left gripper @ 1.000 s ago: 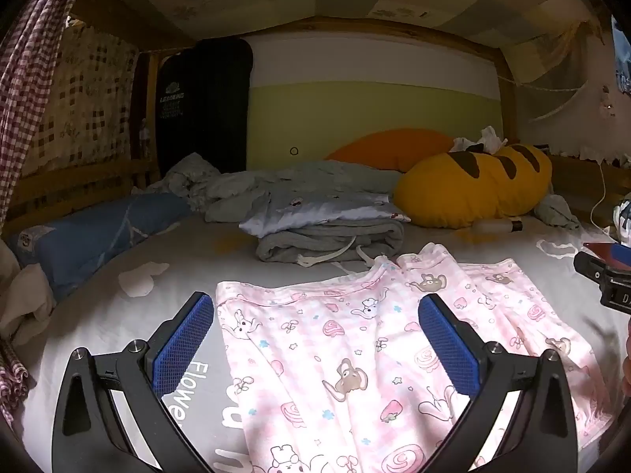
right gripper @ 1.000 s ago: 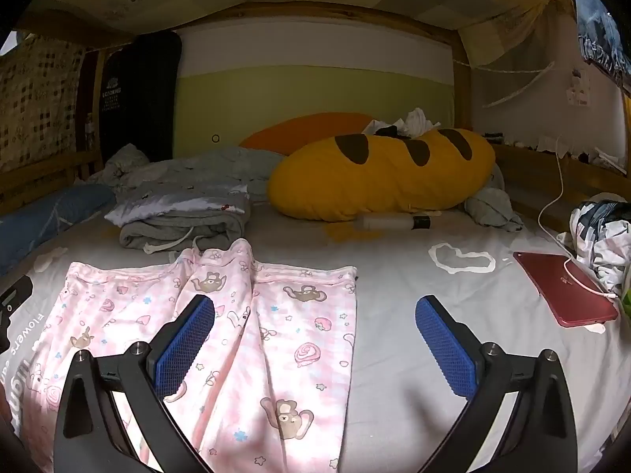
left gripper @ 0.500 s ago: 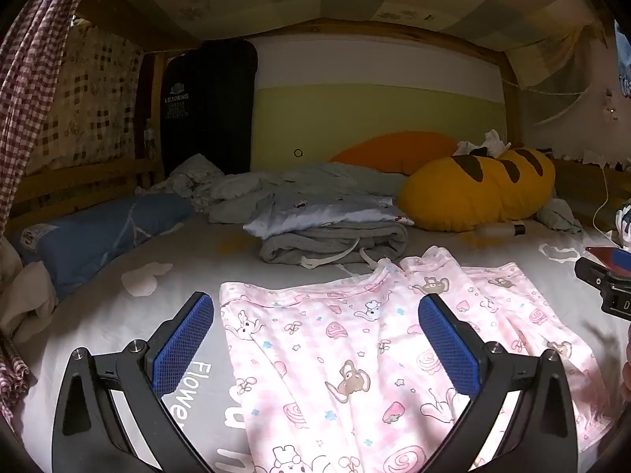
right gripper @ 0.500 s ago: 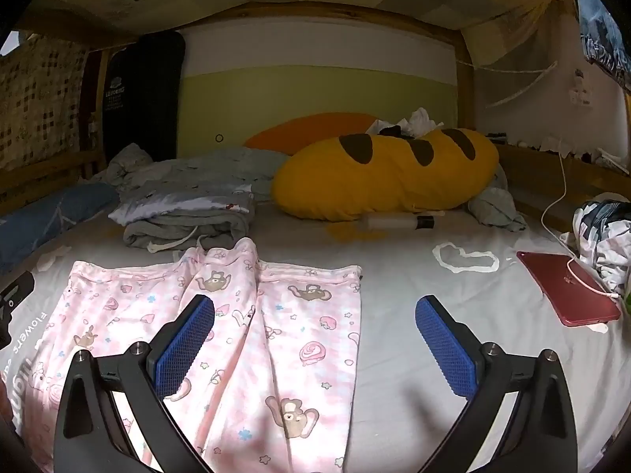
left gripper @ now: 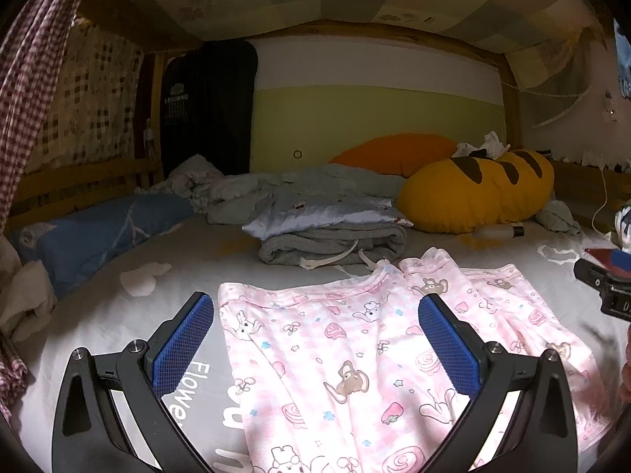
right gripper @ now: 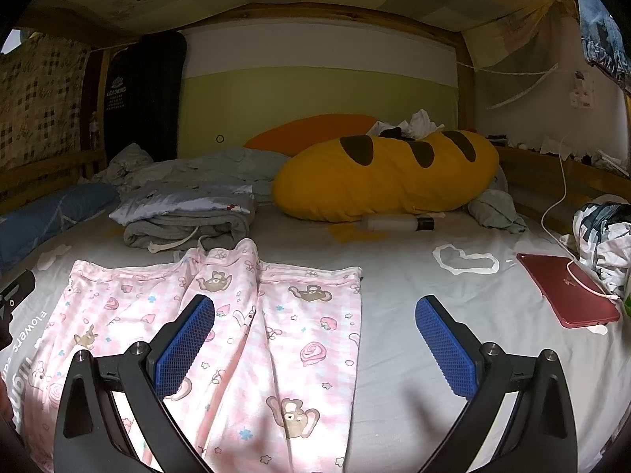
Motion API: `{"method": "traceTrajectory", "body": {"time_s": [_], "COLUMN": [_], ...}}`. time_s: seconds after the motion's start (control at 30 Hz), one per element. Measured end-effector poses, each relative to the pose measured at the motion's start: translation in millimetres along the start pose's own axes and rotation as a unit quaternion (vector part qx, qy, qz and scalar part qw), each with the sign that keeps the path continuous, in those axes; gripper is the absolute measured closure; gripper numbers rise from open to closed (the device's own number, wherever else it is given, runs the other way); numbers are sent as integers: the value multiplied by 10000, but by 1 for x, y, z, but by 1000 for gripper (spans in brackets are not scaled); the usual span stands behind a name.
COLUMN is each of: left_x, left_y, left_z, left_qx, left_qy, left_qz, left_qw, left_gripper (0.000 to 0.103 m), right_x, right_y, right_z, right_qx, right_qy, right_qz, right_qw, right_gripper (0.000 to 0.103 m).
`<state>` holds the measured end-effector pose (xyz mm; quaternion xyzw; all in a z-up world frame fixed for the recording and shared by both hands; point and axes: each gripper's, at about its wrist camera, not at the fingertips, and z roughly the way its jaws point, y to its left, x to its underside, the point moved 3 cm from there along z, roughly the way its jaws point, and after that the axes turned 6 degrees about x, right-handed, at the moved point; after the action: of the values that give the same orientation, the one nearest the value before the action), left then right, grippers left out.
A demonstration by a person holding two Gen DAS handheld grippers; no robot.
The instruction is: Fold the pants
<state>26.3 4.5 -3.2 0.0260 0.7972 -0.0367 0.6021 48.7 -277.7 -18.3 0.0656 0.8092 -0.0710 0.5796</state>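
Pink patterned pants (left gripper: 355, 362) lie spread flat on the grey bed sheet (left gripper: 98, 315), waistband toward the far side. They also show in the right wrist view (right gripper: 252, 339), with a fold ridge down the middle. My left gripper (left gripper: 315, 347) is open and empty, hovering over the pants' left half. My right gripper (right gripper: 315, 343) is open and empty, over the pants' right edge. The right gripper's body shows at the right edge of the left wrist view (left gripper: 603, 283).
A folded grey garment pile (left gripper: 335, 244) lies just beyond the waistband. A yellow bread-shaped pillow (right gripper: 386, 177) and a bottle (right gripper: 398, 222) are behind. A red tablet (right gripper: 568, 291) with a cable lies at right, a blue pillow (left gripper: 98, 232) at left.
Both grippers have drifted slightly back and up; the pants sit a little lower and farther in view. The jaws stay open.
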Motion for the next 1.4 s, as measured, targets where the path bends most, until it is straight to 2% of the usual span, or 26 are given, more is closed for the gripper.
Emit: {"method": "traceTrajectory", "body": {"time_s": [0.47,0.63,0.77,1.07,1.4], "left_x": [1,4,9,22,23], "left_y": [10,10,9,8,-2], "left_z": [5,6,10,20,18], "left_qx": [-52,-25,-146,-145,-188], "left_qy": [-28,-23,-96,-168,-263], "left_qz": [-93,-152,-36,63,243], "left_qw": [9999,9999,9998,9997,9992], "left_gripper": [0,0,0,0,0], "right_x": [1,3,6,18,22], "right_y": [0,-7,-13,-1,9], "right_z": [0,-5,4,15,14], "right_qx": [25,-168,-170,182,172], "right_qy": [-29,-570,-511,-633,-682], "right_qz": [-13,335,513,122,-142], "right_qw": [10000,9977,9972,9978,9974], "right_gripper": [1,1,1,1,1]}}
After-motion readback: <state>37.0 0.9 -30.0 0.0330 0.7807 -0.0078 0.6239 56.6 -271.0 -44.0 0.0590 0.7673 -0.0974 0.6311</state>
